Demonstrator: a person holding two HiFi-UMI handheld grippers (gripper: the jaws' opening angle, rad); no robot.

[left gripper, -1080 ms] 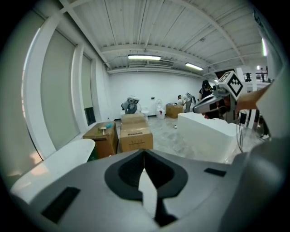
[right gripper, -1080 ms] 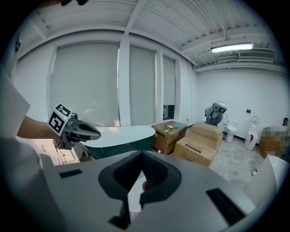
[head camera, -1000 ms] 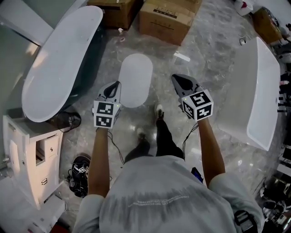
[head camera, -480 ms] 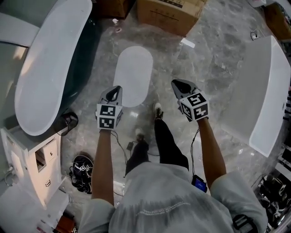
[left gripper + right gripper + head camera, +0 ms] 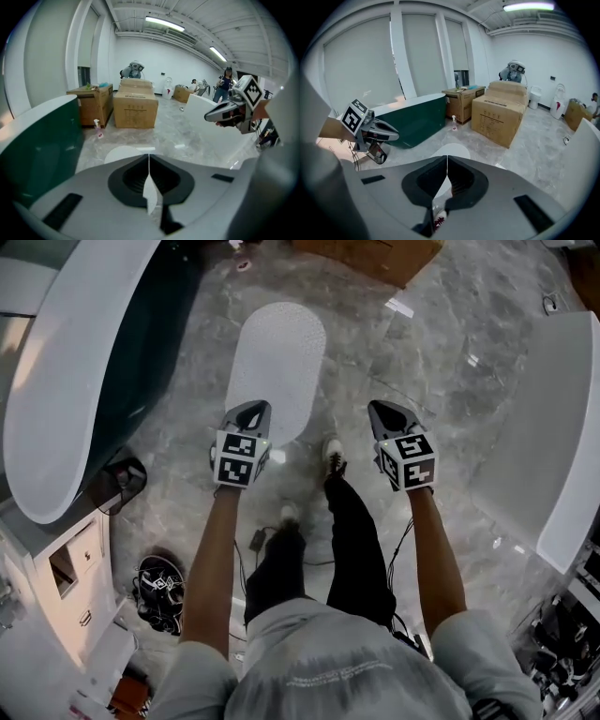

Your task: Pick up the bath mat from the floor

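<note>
The bath mat [image 5: 277, 367] is a white oval lying flat on the grey marble floor, just ahead of the person's feet. My left gripper [image 5: 251, 408] hangs above the mat's near left edge, jaws shut and empty. My right gripper [image 5: 385, 409] is over bare floor to the mat's right, also shut and empty. In the left gripper view the shut jaws [image 5: 149, 155] point toward the mat [image 5: 123, 152], with the right gripper [image 5: 229, 111] off to the side. The right gripper view shows its shut jaws [image 5: 447, 157] just below the mat [image 5: 452, 150].
A dark green bathtub with a white rim [image 5: 56, 390] runs along the left. A white tub [image 5: 562, 437] stands at the right. Cardboard boxes [image 5: 136, 110] and a spray bottle [image 5: 99, 127] sit beyond the mat. A white cabinet [image 5: 56, 587] and a cable bundle [image 5: 159, 582] are lower left.
Both grippers have dropped toward the floor and moved forward to the mat's near end. The head has lowered too, so the mat looks larger. Jaws stayed shut.
</note>
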